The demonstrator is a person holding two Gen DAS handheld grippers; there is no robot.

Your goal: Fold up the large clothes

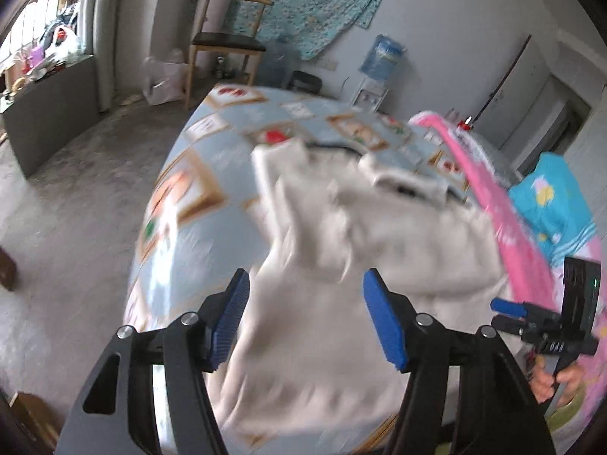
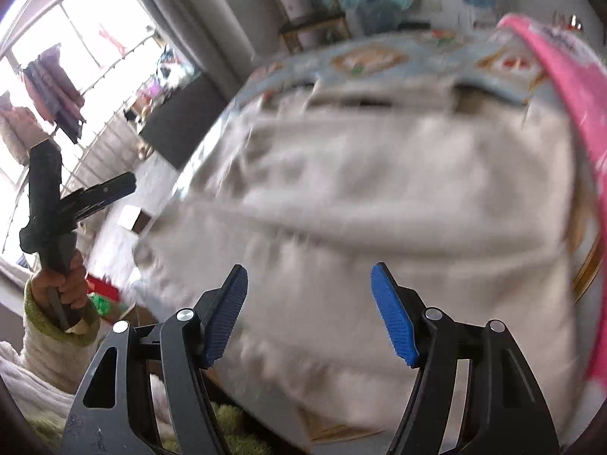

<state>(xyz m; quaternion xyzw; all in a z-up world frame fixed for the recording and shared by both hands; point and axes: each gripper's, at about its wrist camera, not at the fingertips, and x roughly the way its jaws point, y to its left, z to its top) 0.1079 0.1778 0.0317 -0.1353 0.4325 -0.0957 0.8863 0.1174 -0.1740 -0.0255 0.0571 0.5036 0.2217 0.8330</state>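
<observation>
Cream fleece garment (image 1: 341, 265) lies spread on the patterned table (image 1: 212, 144), collar at 12 o'clock, so I get flat cloth to fold. Pink cloth (image 1: 489, 197) hangs along the table's 3 o'clock edge, out of the way. Left gripper (image 1: 306, 316) and right gripper (image 2: 309, 313) hover above, jaws released and empty, free to take a new edge.

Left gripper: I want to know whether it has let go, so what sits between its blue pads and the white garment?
Nothing: in the left wrist view the left gripper stands open above the white garment.
</observation>
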